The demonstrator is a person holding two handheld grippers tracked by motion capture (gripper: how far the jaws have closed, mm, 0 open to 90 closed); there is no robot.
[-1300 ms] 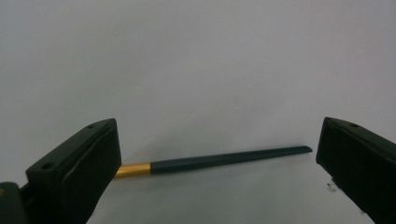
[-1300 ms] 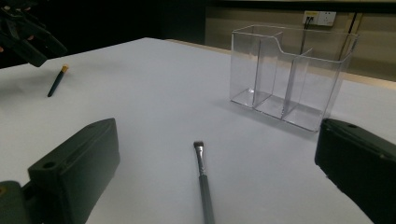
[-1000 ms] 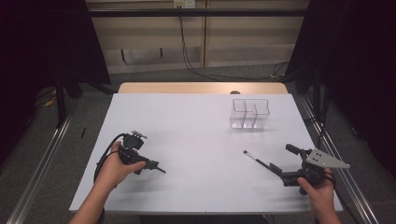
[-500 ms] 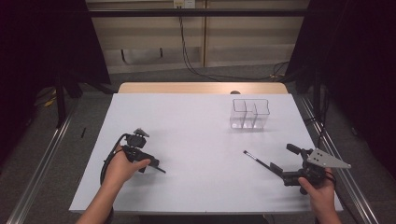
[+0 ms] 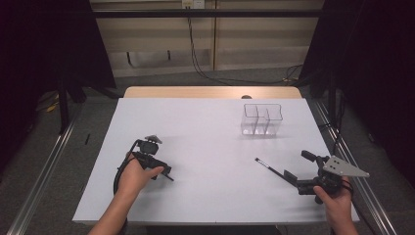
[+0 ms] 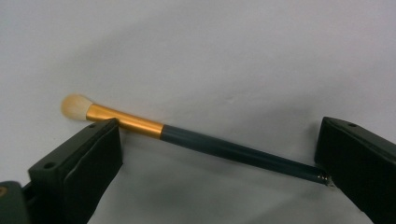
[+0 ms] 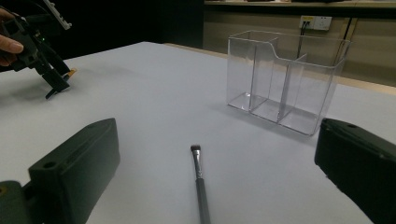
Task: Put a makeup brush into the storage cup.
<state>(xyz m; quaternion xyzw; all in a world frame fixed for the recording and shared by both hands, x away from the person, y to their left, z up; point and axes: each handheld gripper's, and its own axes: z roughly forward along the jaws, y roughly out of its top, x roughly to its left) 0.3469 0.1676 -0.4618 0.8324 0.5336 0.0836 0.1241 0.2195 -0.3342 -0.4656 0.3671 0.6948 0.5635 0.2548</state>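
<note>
A makeup brush (image 6: pixel 187 137) with a cream tip, gold ferrule and dark handle lies flat on the white table. My left gripper (image 6: pixel 219 126) is lowered over it, open, with one jaw near each end of the brush and neither pressing it. From above, the left gripper (image 5: pixel 155 165) sits under a hand at the front left, and the brush handle (image 5: pixel 169 177) pokes out. My right gripper (image 7: pixel 219 140) is open, with a thin black brush (image 7: pixel 201 186) lying between its jaws. In the high view the right gripper (image 5: pixel 297 166) is at the front right, by the thin black brush (image 5: pixel 269 167).
A clear three-compartment organizer (image 5: pixel 263 119) stands empty at the back right, and the same organizer (image 7: pixel 285 77) is just beyond the thin brush. The left gripper (image 7: pixel 44 58) shows far off. The table edge (image 5: pixel 215 221) runs along the front.
The left hand has shifted slightly and tipped its gripper down over the cream-tipped brush. The right gripper and the thin black brush have stayed put.
</note>
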